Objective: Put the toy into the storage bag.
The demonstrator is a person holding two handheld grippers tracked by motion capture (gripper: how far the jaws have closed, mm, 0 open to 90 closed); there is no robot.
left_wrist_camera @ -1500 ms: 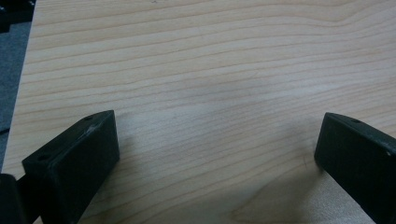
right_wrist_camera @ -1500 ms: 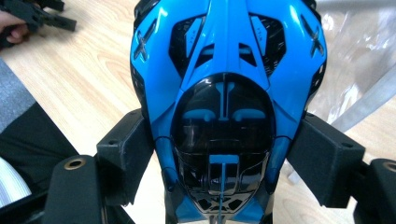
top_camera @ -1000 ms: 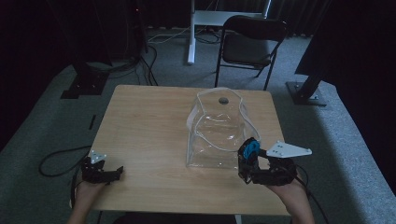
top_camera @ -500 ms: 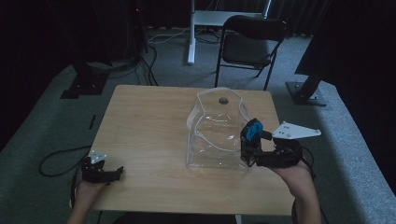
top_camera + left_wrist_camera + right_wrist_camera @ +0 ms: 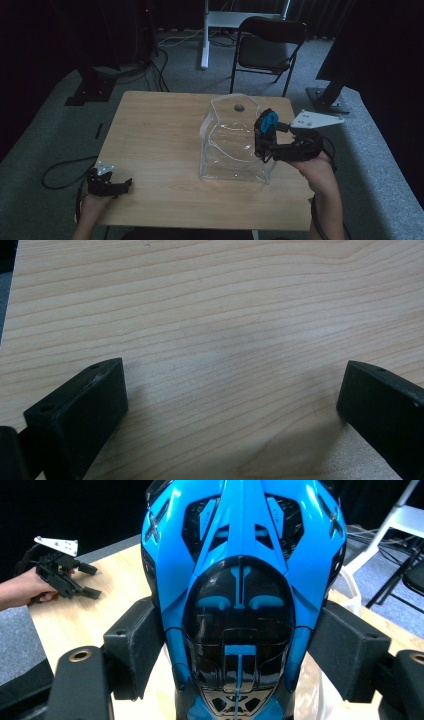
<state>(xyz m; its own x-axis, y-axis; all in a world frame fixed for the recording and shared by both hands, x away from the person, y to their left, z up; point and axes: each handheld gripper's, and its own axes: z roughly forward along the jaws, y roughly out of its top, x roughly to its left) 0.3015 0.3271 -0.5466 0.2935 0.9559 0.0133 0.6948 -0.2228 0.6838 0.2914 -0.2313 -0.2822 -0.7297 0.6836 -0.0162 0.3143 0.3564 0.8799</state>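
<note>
A clear plastic bag (image 5: 227, 145) stands upright on the wooden table (image 5: 155, 130), right of the middle. My right gripper (image 5: 264, 137) is raised beside the bag's right wall, shut on a glossy blue and black toy (image 5: 270, 120). In the right gripper view the toy (image 5: 240, 575) sits clamped between both pads of the right gripper (image 5: 242, 647). My left gripper (image 5: 122, 186) rests at the table's front left corner, open, with bare wood between the jaws of the left gripper (image 5: 230, 410). The right gripper view catches the left gripper (image 5: 75, 580) far off, held by a hand.
A black folding chair (image 5: 270, 40) and a white desk leg (image 5: 205, 35) stand behind the table. Cables (image 5: 60, 170) lie on the grey floor at the left. A dark stand base (image 5: 325, 97) sits at the right. A small dark round snap (image 5: 239, 106) marks the bag's top.
My right gripper has risen with the blue toy from the table's level to beside the bag's upper right edge. The left gripper has stayed in place.
</note>
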